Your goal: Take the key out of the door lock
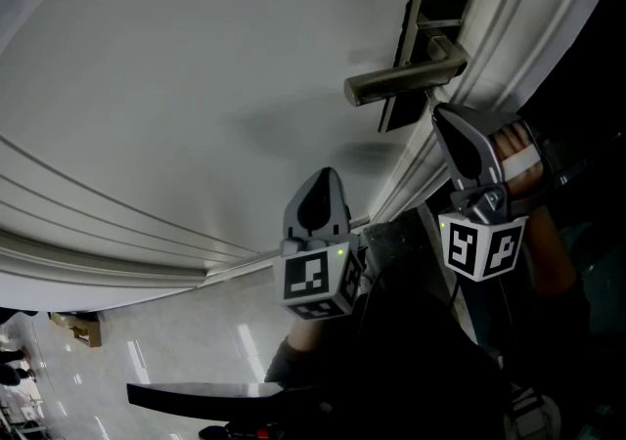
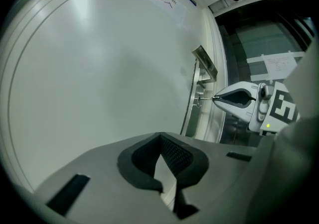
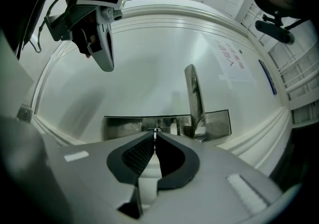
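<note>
While left hand-held gripper (image 2: 160, 135) hangs shut (empty), right hand-held gripper (image 3: 155, 133) pinches the key (image 2: 204, 98).

2 grippers (image 1: 318, 184) (image 1: 445, 117), 1 key (image 3: 156, 131), 1 door handle (image 1: 401, 82).

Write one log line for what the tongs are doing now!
right tongs: shut on small metal key | key: in steel lock plate | left tongs: shut, holding nothing

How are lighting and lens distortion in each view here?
Head view: even light, the door handle throws a soft shadow on the door, lower right very dark. Left gripper view: strong fisheye bows the door's edges, corners black. Right gripper view: same bowing, the lock plate mirrors its surroundings, the key in the right tongs is tiny.
</note>
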Demonstrator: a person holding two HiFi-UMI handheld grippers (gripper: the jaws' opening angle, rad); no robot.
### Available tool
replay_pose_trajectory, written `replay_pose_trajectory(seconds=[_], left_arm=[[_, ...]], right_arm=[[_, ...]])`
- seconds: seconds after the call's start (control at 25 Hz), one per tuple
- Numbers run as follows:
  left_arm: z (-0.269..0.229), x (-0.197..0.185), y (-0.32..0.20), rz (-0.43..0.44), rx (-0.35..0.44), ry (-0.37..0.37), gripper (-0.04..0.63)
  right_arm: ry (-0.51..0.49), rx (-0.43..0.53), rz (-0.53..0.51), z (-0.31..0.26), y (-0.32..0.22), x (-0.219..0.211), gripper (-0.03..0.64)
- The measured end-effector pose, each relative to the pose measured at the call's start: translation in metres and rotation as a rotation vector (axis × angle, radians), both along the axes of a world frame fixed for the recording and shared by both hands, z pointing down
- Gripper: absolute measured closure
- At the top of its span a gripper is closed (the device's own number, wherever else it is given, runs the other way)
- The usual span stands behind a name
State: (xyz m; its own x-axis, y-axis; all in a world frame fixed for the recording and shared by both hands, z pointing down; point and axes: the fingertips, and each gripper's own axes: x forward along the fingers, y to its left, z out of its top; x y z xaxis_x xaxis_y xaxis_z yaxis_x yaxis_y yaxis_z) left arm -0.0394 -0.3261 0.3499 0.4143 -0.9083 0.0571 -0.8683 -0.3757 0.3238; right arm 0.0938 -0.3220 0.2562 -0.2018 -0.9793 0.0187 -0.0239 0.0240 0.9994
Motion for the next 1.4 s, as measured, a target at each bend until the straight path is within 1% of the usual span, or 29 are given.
replay_pose_trajectory(seconds=[0.52,0.72,0.92,1.4], left_arm=[[0.001,0.0023,0.0005,0.005,0.008,-0.009,0.596],[0.0,0.0001,-0.0002,-0.003,-0.01,-0.008,0.595],[0.0018,0.0027,0.0009,0.017,0.012,-0.008,0.595],[-0.0018,0.0022,0.0034,0.019,0.02,-0.004,0.595]], right_arm=[[0.005,0.002,-0.001,-0.0009,0.0022,0.0013,0.604],[0.011,0.001,-0.001,-0.0008,0.0038,0.0012,0.604],[0.018,0.003,0.003,-0.0007,0.0053,0.0015,0.604],[0.02,0.002,0.01,0.0001,0.0054,0.0005,0.604]])
